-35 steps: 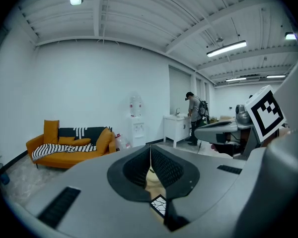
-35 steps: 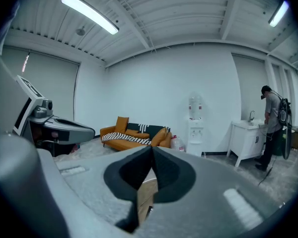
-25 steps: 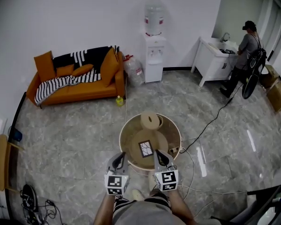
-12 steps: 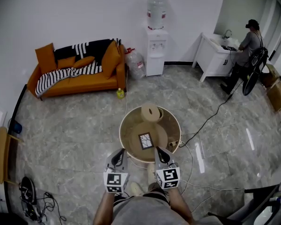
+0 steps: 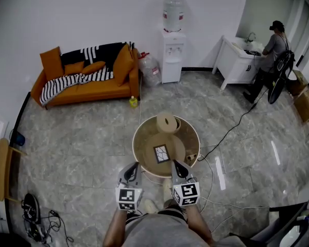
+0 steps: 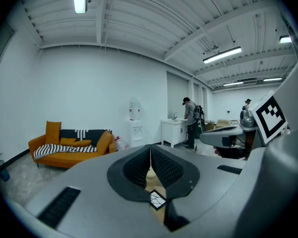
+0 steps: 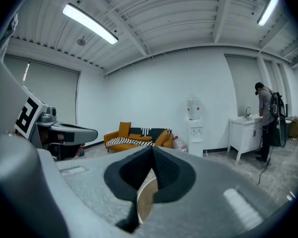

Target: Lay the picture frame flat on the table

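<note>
The picture frame (image 5: 161, 153) lies flat near the centre of the round table (image 5: 141, 161), which stands on a grey marble floor (image 5: 82, 138); an orange sofa (image 5: 87, 89) and a water dispenser (image 5: 172, 55) line the far wall. The left gripper (image 5: 133, 166) and right gripper (image 5: 173, 164) hover at the table's near edge, jaws closed and empty.

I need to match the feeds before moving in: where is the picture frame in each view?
Head view: the picture frame lies near the middle of the round table, just below picture centre.
Left gripper view: picture frame low centre.
Right gripper view: not in it; only the table's edge shows.
Shared landmark: the orange sofa.
</note>
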Available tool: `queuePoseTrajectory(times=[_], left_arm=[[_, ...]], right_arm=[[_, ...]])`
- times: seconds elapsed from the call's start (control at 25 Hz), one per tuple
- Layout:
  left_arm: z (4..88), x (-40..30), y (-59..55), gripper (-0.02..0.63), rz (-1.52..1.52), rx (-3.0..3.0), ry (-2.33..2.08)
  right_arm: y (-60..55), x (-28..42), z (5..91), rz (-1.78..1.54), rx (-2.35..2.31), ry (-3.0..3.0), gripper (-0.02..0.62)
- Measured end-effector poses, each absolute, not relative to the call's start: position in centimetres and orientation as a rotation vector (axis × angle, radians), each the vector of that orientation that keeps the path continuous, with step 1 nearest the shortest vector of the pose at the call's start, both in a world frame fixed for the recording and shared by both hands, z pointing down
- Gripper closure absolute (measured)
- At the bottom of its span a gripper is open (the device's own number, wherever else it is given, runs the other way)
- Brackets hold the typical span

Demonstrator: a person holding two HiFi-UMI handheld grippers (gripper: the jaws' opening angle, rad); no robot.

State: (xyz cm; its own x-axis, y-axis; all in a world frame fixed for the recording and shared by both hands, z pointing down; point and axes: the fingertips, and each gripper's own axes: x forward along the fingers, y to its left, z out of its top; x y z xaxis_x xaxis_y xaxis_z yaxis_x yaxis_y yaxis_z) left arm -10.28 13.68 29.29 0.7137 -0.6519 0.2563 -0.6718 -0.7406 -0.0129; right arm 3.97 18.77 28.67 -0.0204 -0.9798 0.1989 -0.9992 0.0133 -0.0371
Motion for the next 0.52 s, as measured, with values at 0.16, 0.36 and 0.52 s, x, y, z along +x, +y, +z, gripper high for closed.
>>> queuePoseTrajectory(times=[0.16, 0.36, 0.52], left_arm=[[28.95, -10.07, 13.49, 0.584, 0.363, 2.844, -1.093], [28.85, -9.91, 13.40, 0.584, 0.365, 2.849, -1.090], [28.79, -9.88, 13.14, 0.584, 0.368, 2.851, -1.086]], right_arm=[[18.61, 4.09, 28.71, 0.259, 2.116, -2.144, 0.597], [18.56, 4.14, 28.76, 0.268, 2.121, -2.151, 0.597], [18.32, 4.18, 28.76, 0.267, 2.128, -2.151, 0.597]])
